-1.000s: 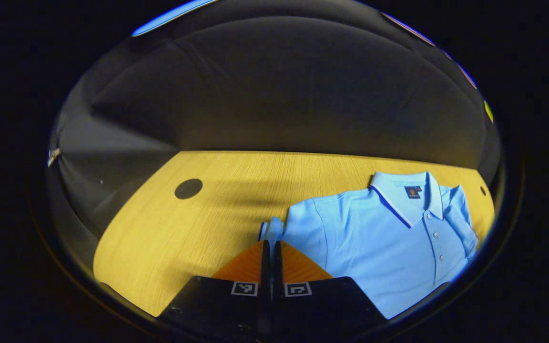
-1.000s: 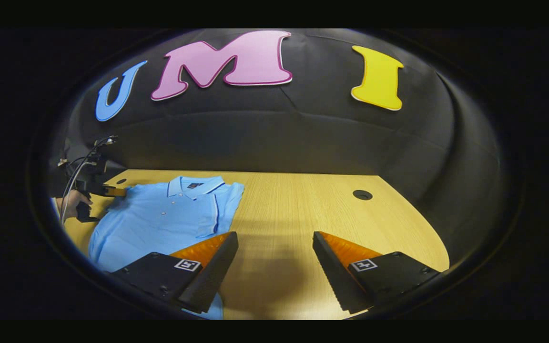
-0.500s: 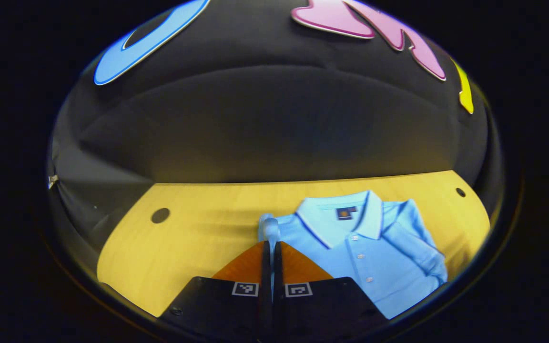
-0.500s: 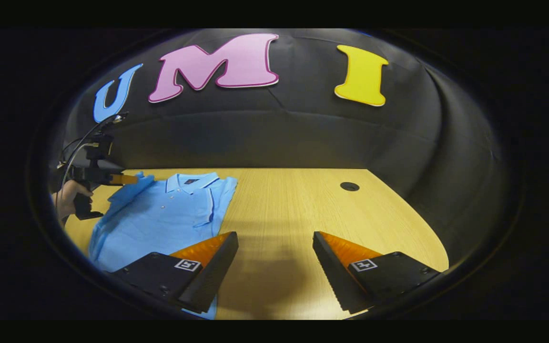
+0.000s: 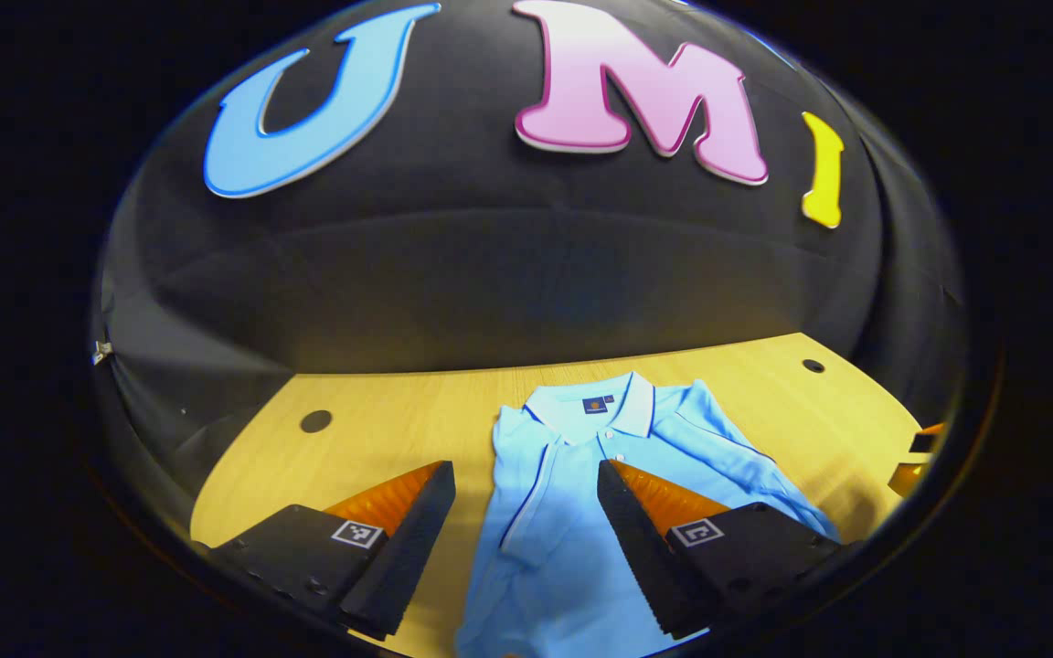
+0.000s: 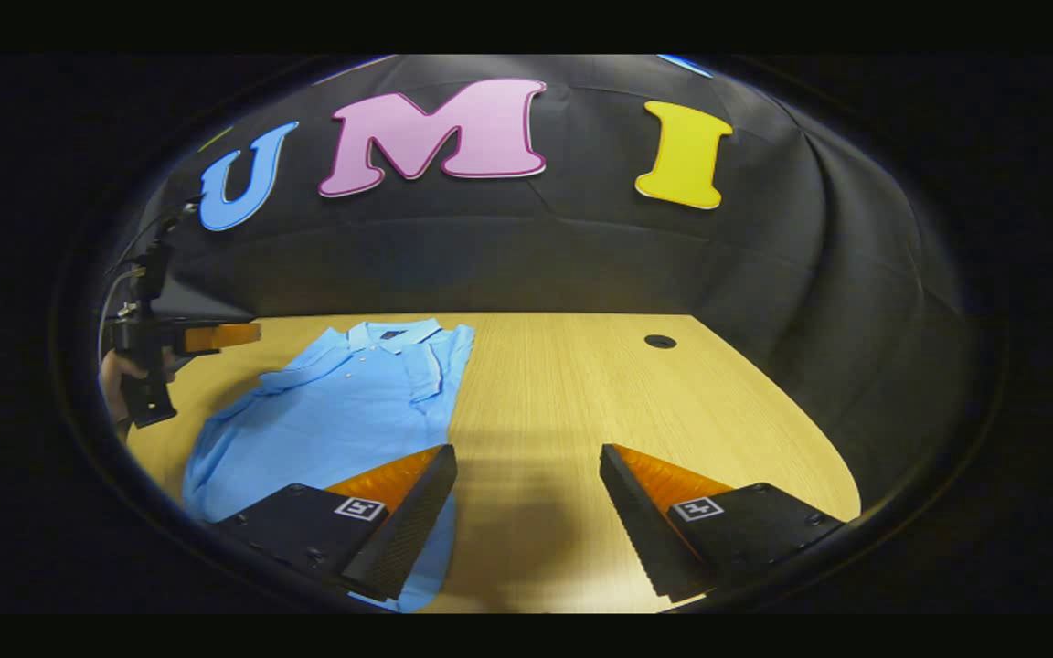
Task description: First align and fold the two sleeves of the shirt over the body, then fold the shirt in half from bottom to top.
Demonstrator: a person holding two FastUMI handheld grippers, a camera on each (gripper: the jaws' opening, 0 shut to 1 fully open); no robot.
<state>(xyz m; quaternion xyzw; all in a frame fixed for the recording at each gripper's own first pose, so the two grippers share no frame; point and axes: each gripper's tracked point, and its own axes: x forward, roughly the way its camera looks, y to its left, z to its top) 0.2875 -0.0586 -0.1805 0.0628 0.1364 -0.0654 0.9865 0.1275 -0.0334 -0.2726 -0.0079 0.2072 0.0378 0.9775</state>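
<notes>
Left gripper (image 5: 526, 512) has let go — one shirt (image 5: 572, 493), both sleeves folded.

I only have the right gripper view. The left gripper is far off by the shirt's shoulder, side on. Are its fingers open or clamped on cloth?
Observer: Open. In the left gripper view the left gripper has its fingers wide apart with no cloth between them. The shirt lies on the table below.
Operator: Is the sleeve on that side down on the body?
Observer: Yes. That sleeve lies folded over the chest, and its dark-piped edge runs down beside the buttons.
Operator: Anything on the table beyond that side of the shirt?
Observer: A round cable hole in the table. I can make out no loose things there.
</notes>
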